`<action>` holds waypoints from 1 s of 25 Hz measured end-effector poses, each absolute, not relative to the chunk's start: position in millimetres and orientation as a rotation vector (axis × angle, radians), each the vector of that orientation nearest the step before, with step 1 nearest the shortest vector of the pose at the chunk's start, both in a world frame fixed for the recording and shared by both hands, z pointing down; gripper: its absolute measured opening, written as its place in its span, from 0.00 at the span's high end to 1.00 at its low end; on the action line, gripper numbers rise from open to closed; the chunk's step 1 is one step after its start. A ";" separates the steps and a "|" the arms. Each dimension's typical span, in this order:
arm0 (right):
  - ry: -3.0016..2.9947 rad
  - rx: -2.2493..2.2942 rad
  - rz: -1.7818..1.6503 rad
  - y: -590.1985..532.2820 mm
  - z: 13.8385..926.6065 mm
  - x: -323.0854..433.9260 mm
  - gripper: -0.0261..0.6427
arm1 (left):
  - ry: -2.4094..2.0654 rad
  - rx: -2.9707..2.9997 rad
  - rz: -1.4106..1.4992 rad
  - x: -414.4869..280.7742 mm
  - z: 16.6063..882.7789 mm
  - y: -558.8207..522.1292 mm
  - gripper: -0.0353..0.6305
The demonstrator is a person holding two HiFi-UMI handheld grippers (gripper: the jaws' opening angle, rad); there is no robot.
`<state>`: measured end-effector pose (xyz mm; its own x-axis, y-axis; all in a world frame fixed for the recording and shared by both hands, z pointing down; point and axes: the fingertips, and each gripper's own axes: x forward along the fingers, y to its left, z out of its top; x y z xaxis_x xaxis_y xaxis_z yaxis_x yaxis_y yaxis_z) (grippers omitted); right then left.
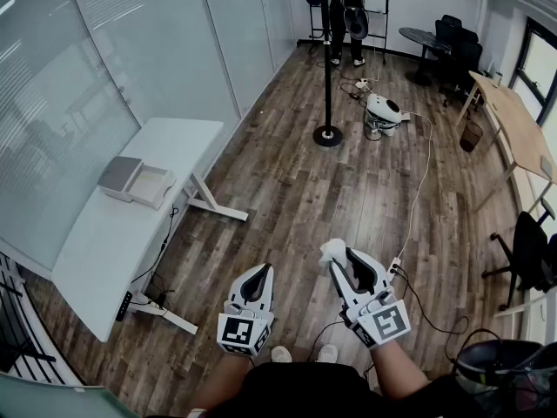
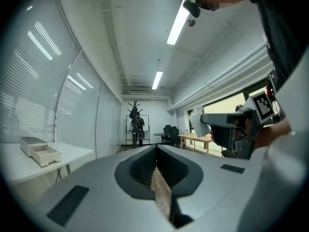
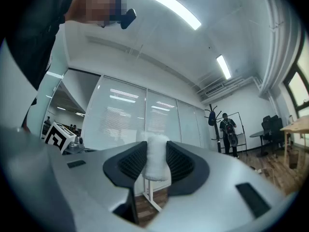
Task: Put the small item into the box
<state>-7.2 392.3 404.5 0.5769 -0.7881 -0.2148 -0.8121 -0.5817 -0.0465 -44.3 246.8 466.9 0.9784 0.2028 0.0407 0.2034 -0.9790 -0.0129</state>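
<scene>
In the head view my right gripper [image 1: 339, 264] is held low over the wooden floor, shut on a small white item [image 1: 331, 252] that sticks out past the fingertips. The right gripper view shows that item [image 3: 156, 161] pinched upright between the dark pads. My left gripper [image 1: 259, 274] hangs beside it, shut and with nothing in it; its own view shows the jaws meeting [image 2: 155, 152]. The box [image 1: 137, 182], grey with an open cream tray, sits on the white table [image 1: 104, 242] far to my left. In the left gripper view the box [image 2: 39, 151] lies at the left edge.
A glass wall runs along the left behind the table. A pole on a black round base [image 1: 327, 134] stands mid-floor, and a white device [image 1: 383, 113] with cables lies beyond it. At the right are a wooden desk [image 1: 513, 129], office chairs and a bin [image 1: 496, 364]. A person [image 1: 346, 7] stands at the back.
</scene>
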 end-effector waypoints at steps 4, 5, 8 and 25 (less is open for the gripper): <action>1.362 -2.671 0.246 389.4 403.5 -9.0 0.76 | -0.321 -3.109 -0.067 -49.4 466.8 243.6 0.93; 1.363 -2.673 0.244 387.7 403.7 -9.4 0.76 | -0.320 -3.109 -0.067 -50.2 466.5 241.8 0.93; 1.365 -2.677 0.242 380.2 402.3 -9.6 0.76 | -0.317 -3.112 -0.066 -50.9 465.6 234.6 0.93; 1.367 -2.678 0.254 312.8 402.0 -37.2 0.75 | -0.287 -3.140 -0.034 -89.6 467.0 160.9 0.93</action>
<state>-37.2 312.8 402.0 0.5769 -0.7908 -0.2047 -0.8116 -0.5833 -0.0337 -89.6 160.9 467.0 0.9832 0.1814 0.0205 0.1811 -0.9834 0.0137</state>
